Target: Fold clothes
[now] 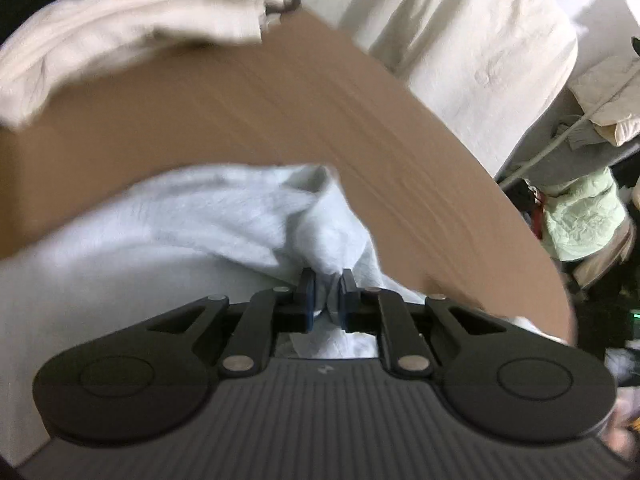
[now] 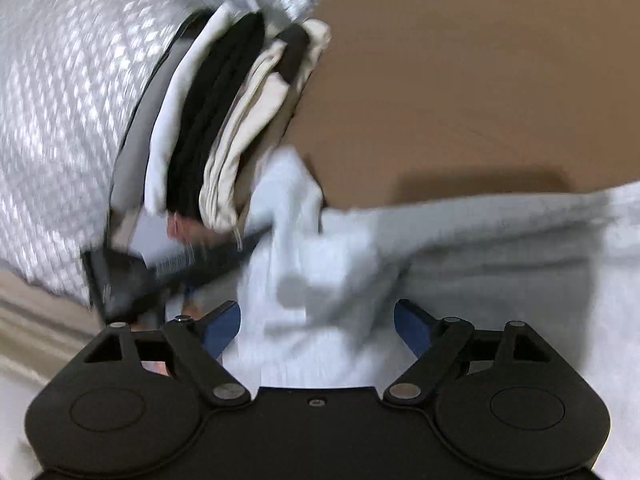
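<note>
Through the left wrist camera we are seeing the left gripper (image 1: pixel 327 294) pinching a bunched fold of the pale blue garment (image 1: pixel 192 216), its blue pads pressed together on the cloth. The garment is lying on the brown table (image 1: pixel 280 112), spreading left from the gripper. Only this view is showing the folded cream garment (image 1: pixel 132 24) at the table's far edge and a white pillow (image 1: pixel 460 36) beyond it.

Through the right wrist camera we are looking over the right gripper (image 2: pixel 318 326), its fingers standing wide apart above the garment (image 2: pixel 480 260), touching nothing we can make out. Here the cloth's long axis is running left to right along the table's (image 2: pixel 460 92) near edge. Only this view is showing a stack of folded clothes (image 2: pixel 216 120) on the table's left side, seen edge-on. Blur is hiding finer detail.
</note>
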